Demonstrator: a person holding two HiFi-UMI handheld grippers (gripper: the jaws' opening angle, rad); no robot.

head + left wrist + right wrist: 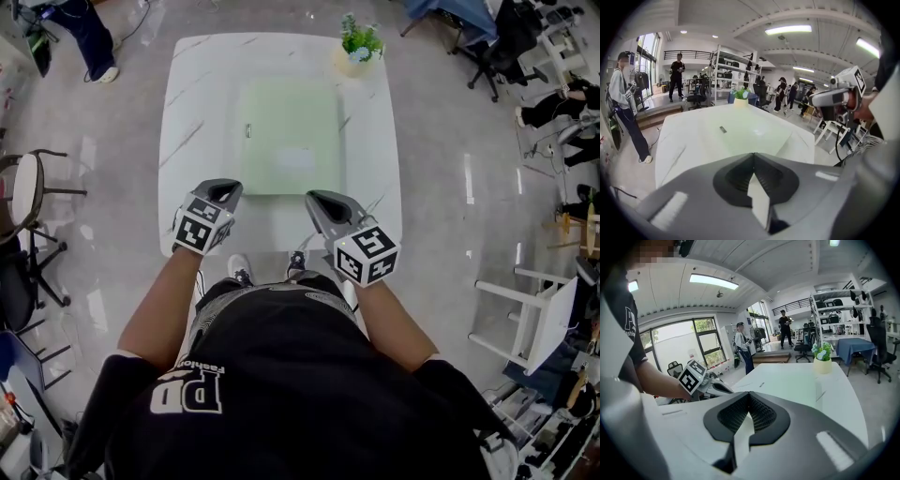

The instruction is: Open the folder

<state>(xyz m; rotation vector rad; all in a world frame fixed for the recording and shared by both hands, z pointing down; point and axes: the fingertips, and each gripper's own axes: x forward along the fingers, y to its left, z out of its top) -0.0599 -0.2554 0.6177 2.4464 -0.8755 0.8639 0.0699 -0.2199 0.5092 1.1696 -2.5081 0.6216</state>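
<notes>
White marbled table [187,112] centre frame, on a grey glossy floor [450,141]. Pale green flat folder [291,136] lies closed mid-table. Small potted plant [359,47] at the table's upper right corner. Left gripper [223,192] and right gripper [323,199] at lower table edge, both clenched, empty.

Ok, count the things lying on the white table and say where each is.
2. A closed pale green folder lies flat at the table's middle; a small potted plant stands at its far right corner.

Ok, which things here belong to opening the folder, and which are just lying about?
For the job:
- folder, closed, flat on the table
- left tool, shut, empty
- right tool, shut, empty

Just about:
- plant at the table's far corner
- white chair on the floor
</notes>
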